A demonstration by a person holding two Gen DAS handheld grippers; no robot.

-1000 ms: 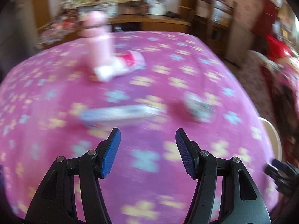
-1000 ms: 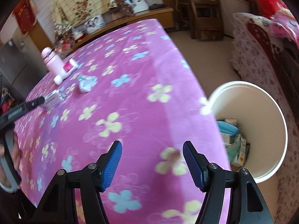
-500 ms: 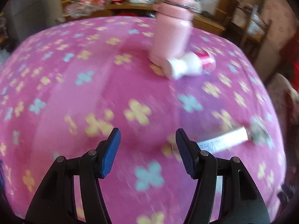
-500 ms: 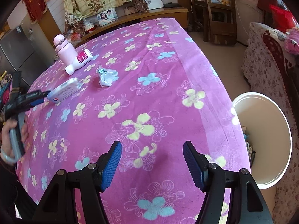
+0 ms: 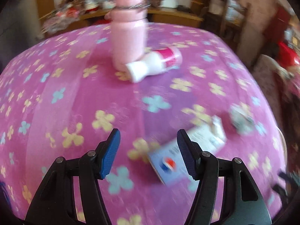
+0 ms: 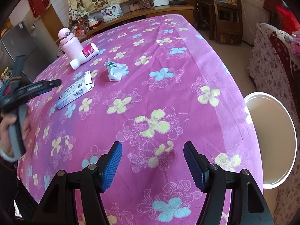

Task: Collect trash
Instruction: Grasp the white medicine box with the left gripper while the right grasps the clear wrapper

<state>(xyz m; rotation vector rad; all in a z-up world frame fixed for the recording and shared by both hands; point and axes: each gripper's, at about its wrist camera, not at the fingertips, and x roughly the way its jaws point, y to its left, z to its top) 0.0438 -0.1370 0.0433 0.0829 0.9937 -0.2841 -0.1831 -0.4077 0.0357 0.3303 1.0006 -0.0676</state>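
A flat white-and-blue carton point(image 5: 204, 138) point(image 6: 75, 91) lies on the pink flowered tablecloth point(image 6: 168, 86). My left gripper point(image 5: 148, 132) hovers just over its near end, jaws opening, with only a corner of the carton showing between them and no pad touching it. The right wrist view shows that gripper point(image 6: 46, 84) held in a hand at the left. A crumpled pale wrapper point(image 6: 116, 71) point(image 5: 241, 120) lies beyond the carton. A white bottle with a pink label point(image 5: 155, 65) point(image 6: 86, 55) lies on its side. My right gripper point(image 6: 152, 144) is open over bare cloth.
A pink flask point(image 5: 129, 37) point(image 6: 69, 45) stands upright against the fallen bottle. A round white bin point(image 6: 270, 140) sits on the floor off the table's right edge. A flowered sofa point(image 6: 271, 60) and wooden shelves point(image 6: 225, 9) stand beyond.
The left gripper has moved toward the carton, which went from the far right of its view to under the right finger. The right gripper drifted back over the table, away from the bin.
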